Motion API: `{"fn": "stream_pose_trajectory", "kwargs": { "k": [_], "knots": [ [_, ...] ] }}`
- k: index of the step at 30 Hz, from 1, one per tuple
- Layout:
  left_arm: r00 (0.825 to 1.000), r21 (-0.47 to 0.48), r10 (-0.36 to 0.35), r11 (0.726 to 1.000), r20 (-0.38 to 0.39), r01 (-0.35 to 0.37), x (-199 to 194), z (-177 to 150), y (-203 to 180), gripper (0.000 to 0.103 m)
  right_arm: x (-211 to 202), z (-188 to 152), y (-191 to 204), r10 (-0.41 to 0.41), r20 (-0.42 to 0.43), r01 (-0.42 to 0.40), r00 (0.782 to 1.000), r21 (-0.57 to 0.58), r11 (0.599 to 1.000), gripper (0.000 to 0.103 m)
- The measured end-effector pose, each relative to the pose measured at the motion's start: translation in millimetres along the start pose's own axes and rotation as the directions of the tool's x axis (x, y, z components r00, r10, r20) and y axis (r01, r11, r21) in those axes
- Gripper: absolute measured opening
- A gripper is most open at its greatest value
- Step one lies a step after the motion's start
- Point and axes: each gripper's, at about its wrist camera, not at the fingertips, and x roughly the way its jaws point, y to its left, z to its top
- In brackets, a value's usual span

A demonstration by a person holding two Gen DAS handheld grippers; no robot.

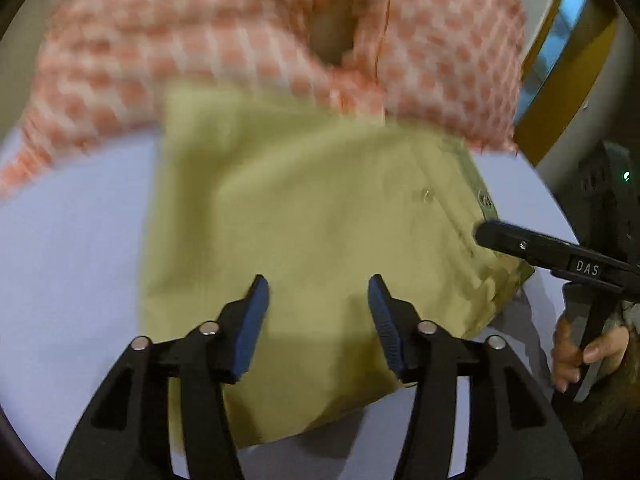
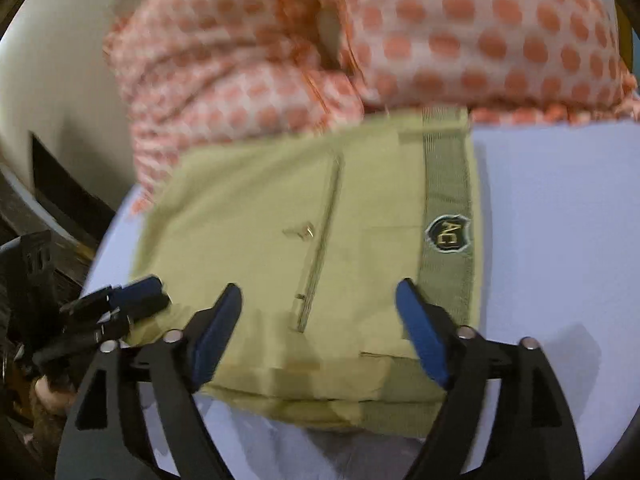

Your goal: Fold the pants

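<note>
Dim indoor light, soft shadows, heavy motion blur up top, fisheye warp w/ dark corners

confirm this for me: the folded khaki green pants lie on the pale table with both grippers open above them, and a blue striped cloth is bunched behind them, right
Not quite. The cloth bunched behind the folded khaki green pants is white with orange dots, as the right wrist view shows. The pale table and open left gripper and right gripper are as stated.

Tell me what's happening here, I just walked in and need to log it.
A person with a gripper in each hand is folding khaki pants on a pale table. The pants lie in a compact folded stack. The left gripper and the right gripper are both open above them, gripping nothing. A dotted orange cloth lies behind.
</note>
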Motion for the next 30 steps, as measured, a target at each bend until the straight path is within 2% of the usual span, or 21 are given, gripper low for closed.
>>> {"fn": "stream_pose_trajectory", "kwargs": {
  "k": [1, 3, 4, 5, 6, 7, 9, 10, 12, 13, 15, 16, 18, 21, 26, 30],
  "knots": [
    [0.999, 0.03, 0.034, 0.999, 0.033, -0.035, 1, 0, -5, 0.058, 2, 0, 4, -0.006, 0.017, 0.007, 1.0, -0.03, 1.0, 0.089],
    [0.995, 0.052, 0.098, 0.994, 0.022, -0.1, 1, -1, -13, 0.059, 0, -4, 16, -0.076, 0.0, 0.076, 0.997, -0.066, 0.995, 0.088],
    [0.992, 0.048, 0.121, 0.991, 0.02, -0.122, -5, -4, -16, 0.065, -7, -9, 22, -0.113, 0.01, 0.114, 0.994, -0.079, 0.99, 0.089],
    [0.987, 0.048, 0.157, 0.986, 0.015, -0.158, -13, -10, -19, 0.081, -19, -18, 31, -0.15, 0.037, 0.153, 0.988, -0.103, 0.983, 0.089],
    [0.978, 0.055, 0.208, 0.977, 0.015, -0.208, -23, -18, -22, 0.097, -27, -25, 35, -0.165, 0.059, 0.172, 0.984, -0.119, 0.978, 0.095],
    [0.957, 0.075, 0.288, 0.954, 0.043, -0.291, -39, -33, -28, 0.101, -42, -41, 41, -0.181, 0.09, 0.191, 0.979, -0.129, 0.973, 0.102],
    [0.934, 0.097, 0.352, 0.929, 0.06, -0.356, -56, -56, -31, 0.101, -61, -71, 49, -0.218, 0.124, 0.234, 0.968, -0.135, 0.963, 0.102],
    [0.932, 0.097, 0.359, 0.927, 0.042, -0.361, -63, -70, -31, 0.101, -57, -75, 55, -0.223, 0.12, 0.239, 0.968, -0.142, 0.961, 0.102],
    [0.947, 0.084, 0.321, 0.944, -0.006, -0.32, -64, -90, -28, 0.101, -54, -92, 60, -0.226, 0.103, 0.239, 0.969, -0.145, 0.96, 0.102],
    [0.948, 0.081, 0.317, 0.946, -0.024, -0.314, -60, -95, -26, 0.101, -47, -100, 61, -0.237, 0.086, 0.247, 0.968, -0.139, 0.959, 0.102],
    [0.94, 0.081, 0.34, 0.939, -0.04, -0.336, -53, -102, -22, 0.101, -34, -106, 62, -0.272, 0.048, 0.276, 0.961, -0.135, 0.952, 0.102],
    [0.945, 0.059, 0.327, 0.944, -0.023, -0.326, -55, -103, -20, 0.101, -26, -108, 63, -0.3, 0.024, 0.3, 0.954, -0.137, 0.944, 0.102],
    [0.948, 0.036, 0.315, 0.949, -0.038, -0.314, -53, -100, -16, 0.101, -23, -112, 69, -0.381, 0.036, 0.382, 0.924, -0.161, 0.91, 0.102],
    [0.961, -0.005, 0.273, 0.962, -0.049, -0.274, -52, -100, -9, 0.101, -23, -114, 69, -0.38, 0.026, 0.38, 0.925, -0.117, 0.917, 0.102],
    [0.958, -0.022, 0.285, 0.958, -0.007, -0.285, -54, -110, -12, 0.101, -26, -126, 74, -0.392, 0.056, 0.396, 0.918, -0.108, 0.912, 0.102],
    [0.955, -0.039, 0.297, 0.954, -0.009, -0.297, -53, -109, -13, 0.101, -26, -125, 74, -0.395, 0.063, 0.399, 0.917, -0.102, 0.911, 0.102]
  ]
}}
